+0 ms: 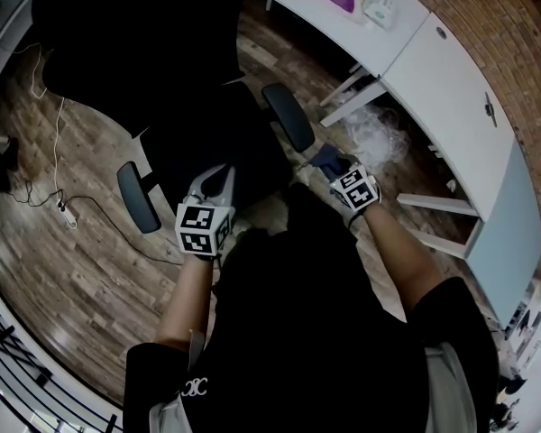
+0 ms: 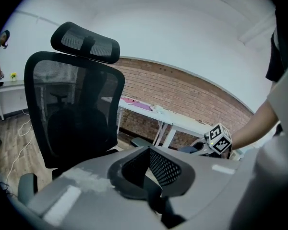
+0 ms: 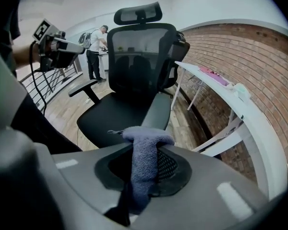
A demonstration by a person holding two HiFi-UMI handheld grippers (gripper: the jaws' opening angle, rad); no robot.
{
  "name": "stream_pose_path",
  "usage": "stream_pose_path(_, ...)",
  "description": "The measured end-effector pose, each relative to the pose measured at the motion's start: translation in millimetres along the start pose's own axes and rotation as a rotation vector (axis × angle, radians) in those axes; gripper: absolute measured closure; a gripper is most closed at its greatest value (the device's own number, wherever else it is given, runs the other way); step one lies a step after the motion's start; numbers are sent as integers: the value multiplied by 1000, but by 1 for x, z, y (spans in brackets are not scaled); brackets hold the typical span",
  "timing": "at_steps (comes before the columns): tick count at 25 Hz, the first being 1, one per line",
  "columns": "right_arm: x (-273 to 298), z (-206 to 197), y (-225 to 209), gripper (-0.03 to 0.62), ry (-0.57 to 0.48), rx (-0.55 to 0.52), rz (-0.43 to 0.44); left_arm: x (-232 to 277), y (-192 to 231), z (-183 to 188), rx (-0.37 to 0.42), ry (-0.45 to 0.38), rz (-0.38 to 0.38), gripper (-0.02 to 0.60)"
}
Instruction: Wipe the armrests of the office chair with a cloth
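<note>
Wood-plank floor [image 1: 81,278]; brick wall [image 3: 245,61] behind a long white counter [image 1: 451,70]. A black mesh office chair [image 3: 134,80] stands beside it. The right gripper [image 3: 145,145] is clamped on the grey-blue cloth [image 3: 141,176], just beside the front end of the counter-side armrest [image 1: 288,115]; contact unconfirmed. The left gripper [image 1: 218,175]: jaws together, empty. Only the right gripper view shows a second person [image 3: 97,44] standing beyond the chair. Only the head view shows a power strip [image 1: 65,210] on the floor.

cloth [image 3: 143,162]: blue-grey | office chair [image 3: 134,71]: black mesh | wall [image 3: 259,66]: red brick | desk [image 1: 433,70]: white | floor [image 1: 63,260]: brown wood-grain planks
</note>
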State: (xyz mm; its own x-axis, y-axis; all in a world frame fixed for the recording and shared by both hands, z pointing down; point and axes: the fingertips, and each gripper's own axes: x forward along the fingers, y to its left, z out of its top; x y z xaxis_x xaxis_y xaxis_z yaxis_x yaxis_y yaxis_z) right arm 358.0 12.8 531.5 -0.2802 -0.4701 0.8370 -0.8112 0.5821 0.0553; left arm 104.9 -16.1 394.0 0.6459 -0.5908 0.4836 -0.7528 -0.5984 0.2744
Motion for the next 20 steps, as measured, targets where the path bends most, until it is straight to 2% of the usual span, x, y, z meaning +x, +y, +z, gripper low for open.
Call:
stream_pose_path(8,57,0,-64,526,33,-62,113,78,-25,4,21,94,17,575)
stream_pose_path(13,84,13,-74,526,-15,-141,235,130,-42,8,7,153,6,575)
stream_pose_path(20,124,40,-77,526,-103,-156,403,189,-51,22,18,198,26,575)
